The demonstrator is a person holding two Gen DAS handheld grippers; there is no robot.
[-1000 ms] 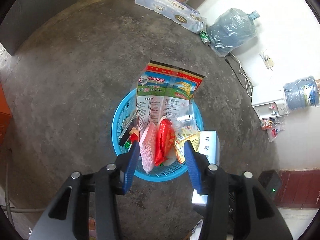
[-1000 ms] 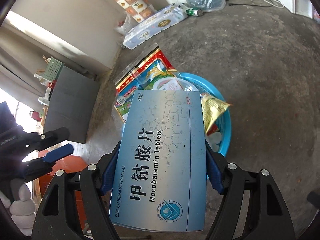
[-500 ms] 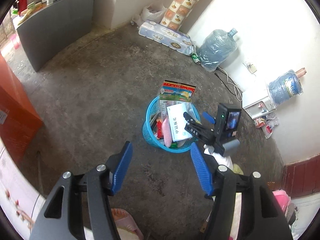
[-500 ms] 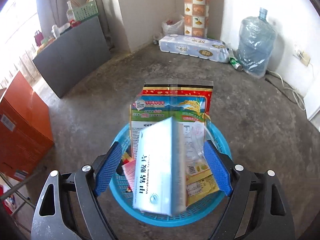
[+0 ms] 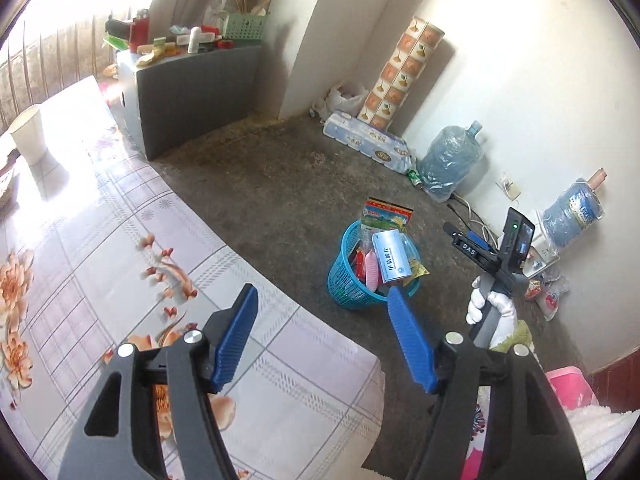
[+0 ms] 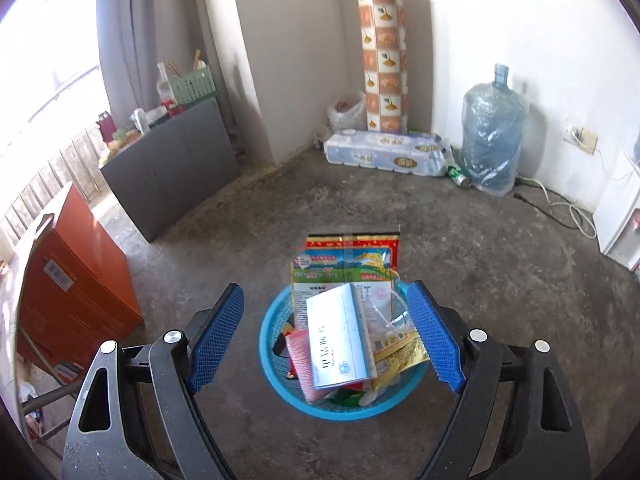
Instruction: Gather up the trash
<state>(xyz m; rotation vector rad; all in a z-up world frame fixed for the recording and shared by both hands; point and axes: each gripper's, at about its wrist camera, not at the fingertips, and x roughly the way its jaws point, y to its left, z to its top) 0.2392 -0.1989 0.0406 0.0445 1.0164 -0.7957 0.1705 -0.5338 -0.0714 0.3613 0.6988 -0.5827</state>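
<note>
The medicine box point(image 6: 340, 340) lies tilted on top of the heap in the blue basket point(image 6: 276, 372) on the floor, leaning on a tall rice bag point(image 6: 346, 268) that stands out over the rim, with a pink pack point(image 6: 300, 356) and yellow wrappers point(image 6: 400, 354) beside it. All of it looks light: the box is stiff card, best taken across its flat faces, while the wrappers are thin and slippery and should be pinched at an edge. The basket itself would probably lift by its rim. The right gripper point(image 6: 326, 340) hangs above the basket, angled down at it, jaws wide and holding nothing. The left gripper point(image 5: 324, 336) is up over the flowered worktop point(image 5: 100, 240), well away from the basket, pointing down; its jaws have just been opening and stand wide, with nothing between them. In the left view a gloved hand point(image 5: 490, 308) holds the other gripper's handle.
</note>
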